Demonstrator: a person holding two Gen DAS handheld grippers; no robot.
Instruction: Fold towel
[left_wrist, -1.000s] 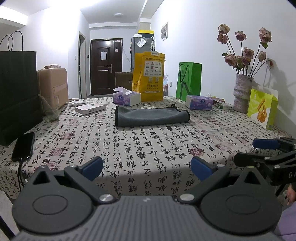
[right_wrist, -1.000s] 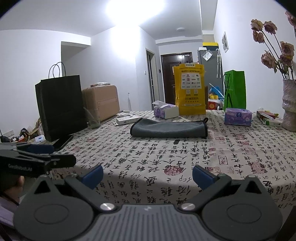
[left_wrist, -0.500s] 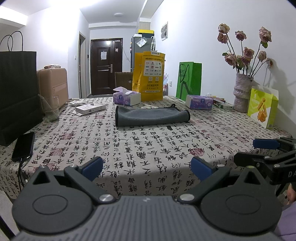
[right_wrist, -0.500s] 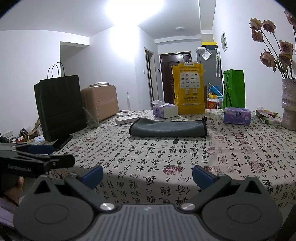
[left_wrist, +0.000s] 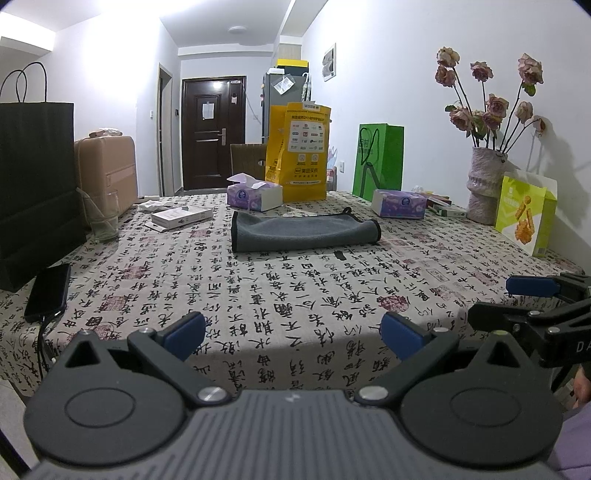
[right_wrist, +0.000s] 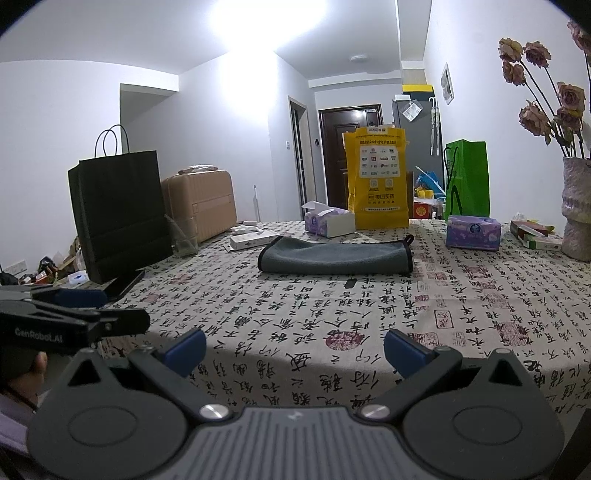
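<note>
A grey towel (left_wrist: 303, 230), folded into a long flat strip, lies across the middle of the table; it also shows in the right wrist view (right_wrist: 334, 256). My left gripper (left_wrist: 293, 334) is open and empty, held at the table's near edge, well short of the towel. My right gripper (right_wrist: 293, 350) is open and empty at the same near edge, to the right of the left one. Each gripper's side shows in the other's view: the right gripper (left_wrist: 532, 295) and the left gripper (right_wrist: 74, 310).
The table has a calligraphy-print cloth (left_wrist: 295, 295). Behind the towel stand tissue boxes (left_wrist: 255, 195), a yellow bag (left_wrist: 299, 151) and a green bag (left_wrist: 376, 157). At left are a black bag (left_wrist: 35, 177), a glass (left_wrist: 103, 218) and a phone (left_wrist: 48, 291). A vase (left_wrist: 484, 184) stands at right.
</note>
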